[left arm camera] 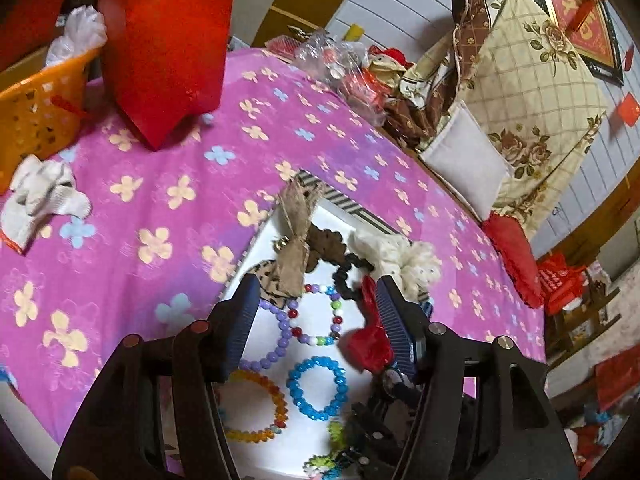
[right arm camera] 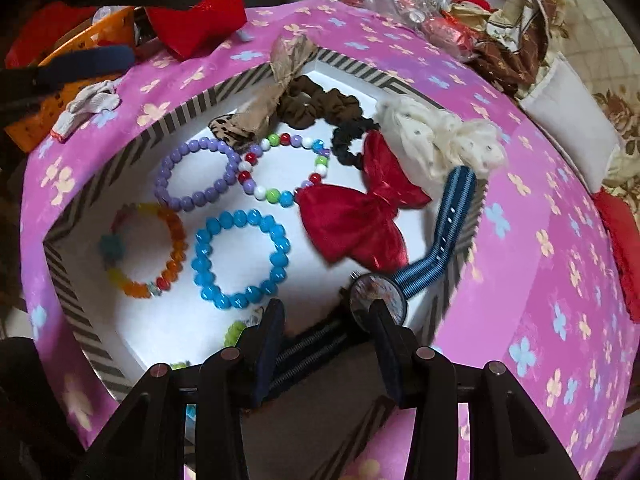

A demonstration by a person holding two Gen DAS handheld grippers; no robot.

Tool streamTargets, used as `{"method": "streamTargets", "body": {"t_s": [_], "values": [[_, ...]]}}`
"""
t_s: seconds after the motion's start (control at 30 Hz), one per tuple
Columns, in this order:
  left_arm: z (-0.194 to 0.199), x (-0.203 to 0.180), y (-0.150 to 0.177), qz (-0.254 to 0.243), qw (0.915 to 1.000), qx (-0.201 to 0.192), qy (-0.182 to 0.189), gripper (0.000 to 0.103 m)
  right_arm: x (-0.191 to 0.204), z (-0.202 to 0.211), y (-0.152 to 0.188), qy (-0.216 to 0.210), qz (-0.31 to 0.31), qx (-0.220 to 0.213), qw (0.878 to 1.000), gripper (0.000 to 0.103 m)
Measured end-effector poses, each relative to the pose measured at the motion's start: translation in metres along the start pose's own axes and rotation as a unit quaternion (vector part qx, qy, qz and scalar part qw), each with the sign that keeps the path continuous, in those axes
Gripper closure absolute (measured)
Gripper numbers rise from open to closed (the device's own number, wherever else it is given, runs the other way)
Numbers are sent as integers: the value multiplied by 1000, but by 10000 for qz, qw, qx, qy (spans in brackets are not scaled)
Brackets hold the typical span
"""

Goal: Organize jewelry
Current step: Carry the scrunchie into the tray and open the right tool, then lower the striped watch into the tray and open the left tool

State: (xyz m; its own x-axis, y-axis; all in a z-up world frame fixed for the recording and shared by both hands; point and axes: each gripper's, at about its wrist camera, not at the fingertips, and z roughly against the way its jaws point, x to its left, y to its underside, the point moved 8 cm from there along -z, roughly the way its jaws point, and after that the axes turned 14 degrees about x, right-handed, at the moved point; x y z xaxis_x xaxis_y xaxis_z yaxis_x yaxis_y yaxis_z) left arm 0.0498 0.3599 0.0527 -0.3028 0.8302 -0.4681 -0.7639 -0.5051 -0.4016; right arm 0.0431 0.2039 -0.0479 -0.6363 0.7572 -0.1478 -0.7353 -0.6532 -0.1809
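Observation:
A white tray with a striped rim [right arm camera: 224,86] [left arm camera: 344,200] lies on the pink flowered cloth. It holds a purple [right arm camera: 196,174], a multicolour [right arm camera: 286,170], a blue [right arm camera: 240,258] and an orange bead bracelet [right arm camera: 160,256], scrunchies, a burlap bow [right arm camera: 280,88] and a red bow [right arm camera: 360,220]. A watch with a blue striped strap [right arm camera: 452,220] lies at the tray's right rim. My right gripper [right arm camera: 326,320] is open, its right finger against the watch face [right arm camera: 378,300]. My left gripper [left arm camera: 316,308] is open above the tray, the red bow [left arm camera: 370,340] by its right finger.
A red paper bag [left arm camera: 164,40] and an orange basket [left arm camera: 40,108] stand at the far left. A crumpled white cloth [left arm camera: 40,200] lies on the cloth. Plastic-wrapped clutter [left arm camera: 352,76] and a floral bundle [left arm camera: 532,96] crowd the far right edge.

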Motion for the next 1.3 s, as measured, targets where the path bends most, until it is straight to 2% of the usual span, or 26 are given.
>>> {"method": "streamTargets", "body": {"t_s": [0.23,0.33,0.4,0.47,0.53,0.6,0.67,0.7,0.8,0.93,1.03,1.1,1.3], "values": [[6,-2,-1,-134,9986,-287,-428,43,-6,10,22,-195,-267,-124,9994,61],[5,-2,-1,-150,9982,-320,-477,43,-10,27,32,-313,-473,-446,9974,61],[2,-1,0,-109,9986,-270,-442,43,-19,44,35,-185,-729,-770,9942,61],[-1,-1,0,-84,9985,-235,-479,43,-29,51,32,171,-887,-877,9920,61],[-4,-2,0,-113,9983,-198,-538,43,-45,48,23,710,-954,-804,9896,61],[-8,-1,1,-121,9979,-169,-610,43,-62,41,9,934,-1055,-793,9868,62],[-11,2,0,-71,9978,-114,-644,43,-81,37,-8,1117,-1240,-831,9825,69],[-12,4,0,-40,9979,-86,-647,43,-87,35,-13,1147,-1292,-825,9815,69],[-17,10,0,76,9978,6,-654,43,-100,19,-35,1001,-1379,-620,9834,69],[-21,10,1,83,9980,91,-621,43,-111,-9,-47,943,-1470,-265,9843,69],[-22,5,2,2,9979,91,-634,43,-112,-11,-43,752,-1605,-250,9838,75],[-22,4,2,-19,9980,88,-627,43,-112,-11,-38,776,-1651,-238,9829,78],[-25,2,4,-59,9979,144,-634,43,-117,-10,-26,827,-1805,-253,9798,79]]}}
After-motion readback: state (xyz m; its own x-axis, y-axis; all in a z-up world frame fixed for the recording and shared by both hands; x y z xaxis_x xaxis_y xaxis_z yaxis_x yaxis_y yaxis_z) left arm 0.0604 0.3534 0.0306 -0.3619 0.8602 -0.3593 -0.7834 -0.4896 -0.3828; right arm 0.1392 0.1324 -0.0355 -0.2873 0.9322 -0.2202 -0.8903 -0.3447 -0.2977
